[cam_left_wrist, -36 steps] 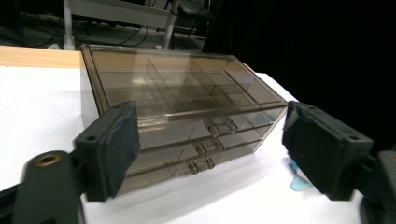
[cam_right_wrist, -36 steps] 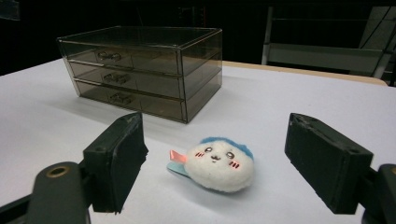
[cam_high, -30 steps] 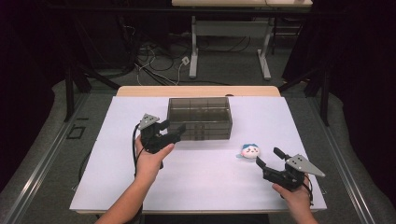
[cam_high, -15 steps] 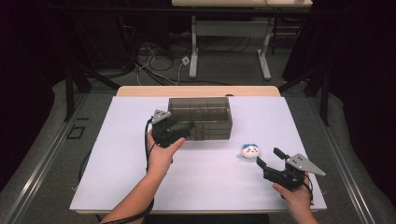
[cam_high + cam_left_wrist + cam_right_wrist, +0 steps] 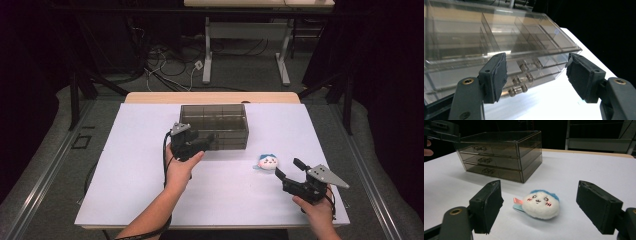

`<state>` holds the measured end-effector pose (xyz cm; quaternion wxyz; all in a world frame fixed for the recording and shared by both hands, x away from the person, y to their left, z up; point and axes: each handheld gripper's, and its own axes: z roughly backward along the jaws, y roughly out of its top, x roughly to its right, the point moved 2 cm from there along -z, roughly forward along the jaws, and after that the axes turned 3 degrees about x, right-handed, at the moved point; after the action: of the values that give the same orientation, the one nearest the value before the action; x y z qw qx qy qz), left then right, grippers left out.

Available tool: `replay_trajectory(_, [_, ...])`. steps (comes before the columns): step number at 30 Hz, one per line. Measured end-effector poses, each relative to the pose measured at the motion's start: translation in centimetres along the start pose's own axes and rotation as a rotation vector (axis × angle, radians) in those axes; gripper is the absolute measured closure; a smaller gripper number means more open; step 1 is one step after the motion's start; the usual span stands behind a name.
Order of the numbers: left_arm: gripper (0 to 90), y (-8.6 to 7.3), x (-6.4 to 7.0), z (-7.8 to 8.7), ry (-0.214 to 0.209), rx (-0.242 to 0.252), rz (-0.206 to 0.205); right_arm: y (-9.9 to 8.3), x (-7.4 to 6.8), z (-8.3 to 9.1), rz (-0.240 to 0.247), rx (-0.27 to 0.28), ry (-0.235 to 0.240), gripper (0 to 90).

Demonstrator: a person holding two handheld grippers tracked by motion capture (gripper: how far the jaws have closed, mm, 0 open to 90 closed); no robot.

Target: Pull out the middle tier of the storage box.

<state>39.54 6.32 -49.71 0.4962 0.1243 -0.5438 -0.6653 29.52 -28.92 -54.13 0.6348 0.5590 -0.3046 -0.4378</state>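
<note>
Left gripper view: my left gripper (image 5: 536, 75) gapes wide at the drawer unit (image 5: 499, 50); drawers closed. Right gripper (image 5: 549, 206) wide, plush toy (image 5: 541, 203) ungrasped on tabletop (image 5: 586, 172). Stowing remains.

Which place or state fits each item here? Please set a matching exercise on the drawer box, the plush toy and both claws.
Items:
1. smoky transparent plastic drawer box
2. small white round plush toy with blue top
3. left claw
4. right claw

States:
A. open, at the box's front
B. drawers shut
C. open, just short of the toy
D. lying on the white table

Pairs: 1-B, 2-D, 3-A, 4-C
</note>
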Motion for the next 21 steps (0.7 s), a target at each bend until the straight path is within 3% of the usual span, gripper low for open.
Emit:
replay_trajectory(8, [32.8, -0.9, 0.2, -0.5, -0.009, -0.043, 0.020, 0.0, 0.1, 0.0, -0.005, -0.001, 0.003, 20.4])
replay_trajectory(12, [34.3, -1.6, 0.2, -0.7, -0.042, -0.066, 0.052, 0.0, 0.1, 0.0, -0.007, -0.003, 0.002, 20.4])
replay_trajectory(21, [37.7, -2.4, 0.3, -1.3, -0.059, -0.085, 0.071, -0.1, 0.1, -0.1, -0.012, -0.006, 0.000, 20.4])
